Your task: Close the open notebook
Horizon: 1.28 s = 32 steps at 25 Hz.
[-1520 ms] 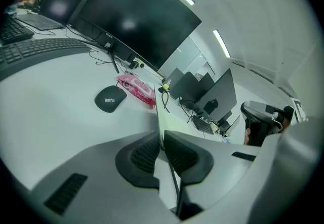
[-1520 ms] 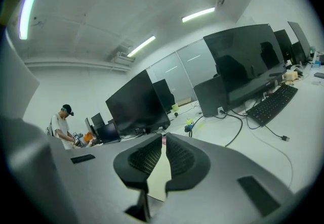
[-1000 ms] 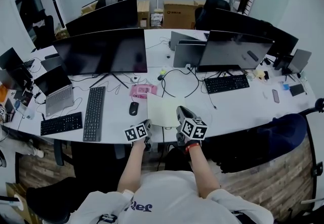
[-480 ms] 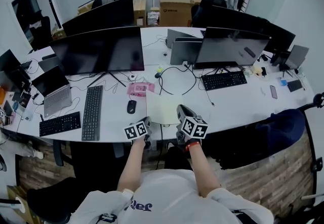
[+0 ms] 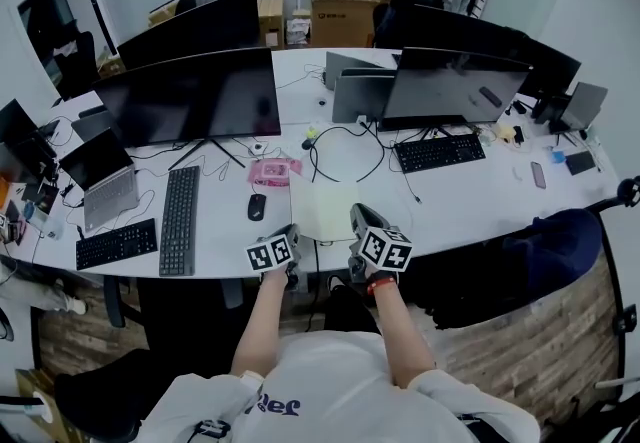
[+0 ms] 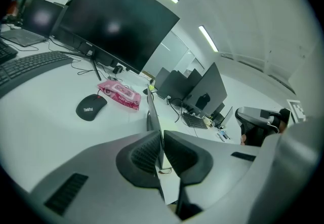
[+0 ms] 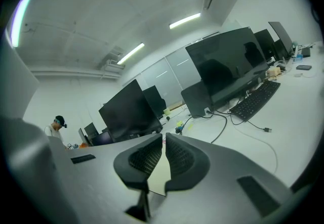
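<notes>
Containers: one cardboard box (image 5: 338, 19) stands at the far side of the room behind the monitors; its contents cannot be seen. A pink soft pack (image 5: 272, 171) lies flat on the worktop (image 5: 470, 201), closed.

Task item: the notebook (image 5: 325, 209) lies at the near edge of the worktop, pale pages up, directly in front of the person and between the two tools.

Left tool (image 5: 291, 235): at the notebook's near left corner. In the left gripper view its jaws are nearly together, and a thin leaf of the notebook (image 6: 152, 112) is pinched between the pads. The leaf stands upright and is seen edge-on.

Right tool (image 5: 358, 218): at the notebook's near right corner. In the right gripper view its jaws leave only a narrow slit, and a pale sheet of the notebook (image 7: 161, 172) sits in that slit, apparently pinched.

Edges and room: a black mouse (image 5: 257, 207) sits just left of the notebook, and a keyboard (image 5: 179, 221) lies further left. The pink pack is just beyond the notebook's far left corner. To the right, the worktop is bare as far as a second keyboard (image 5: 440, 152). A dark chair back (image 5: 555, 251) stands off the worktop's near right edge, well apart from the right tool.
</notes>
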Available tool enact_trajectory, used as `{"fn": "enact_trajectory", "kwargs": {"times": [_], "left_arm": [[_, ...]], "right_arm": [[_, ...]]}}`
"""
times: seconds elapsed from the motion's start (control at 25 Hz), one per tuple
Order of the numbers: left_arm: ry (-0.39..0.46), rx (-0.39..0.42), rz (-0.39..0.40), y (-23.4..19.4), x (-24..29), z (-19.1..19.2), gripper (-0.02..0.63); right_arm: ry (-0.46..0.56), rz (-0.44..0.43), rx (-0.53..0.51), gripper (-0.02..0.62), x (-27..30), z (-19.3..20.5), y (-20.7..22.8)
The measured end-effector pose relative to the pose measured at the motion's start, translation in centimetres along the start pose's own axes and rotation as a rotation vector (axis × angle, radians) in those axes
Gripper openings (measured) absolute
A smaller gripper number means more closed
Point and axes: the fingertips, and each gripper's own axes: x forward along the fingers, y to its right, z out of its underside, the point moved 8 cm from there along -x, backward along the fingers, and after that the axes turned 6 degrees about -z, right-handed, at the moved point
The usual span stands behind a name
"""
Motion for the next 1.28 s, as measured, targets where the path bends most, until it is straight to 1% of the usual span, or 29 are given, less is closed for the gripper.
{"fn": "enact_trajectory", "kwargs": {"times": [0.56,0.76,1.2,1.28], "left_arm": [[0.003,0.064,0.041,2.6,0.6,-0.4,0.04],[0.0,0.139,0.033,3.9,0.7,-0.4,0.042],[-0.004,0.188,0.059,6.3,1.8,-0.1,0.052],[-0.005,0.207,0.06,6.6,2.0,0.1,0.054]], "right_arm": [[0.02,0.036,0.026,0.032,-1.3,0.1,1.2],[0.024,0.04,0.04,0.032,-1.7,0.2,1.6],[0.041,0.052,0.057,0.029,-2.2,-0.3,2.4],[0.043,0.054,0.061,0.029,-2.3,-0.2,2.5]]}}
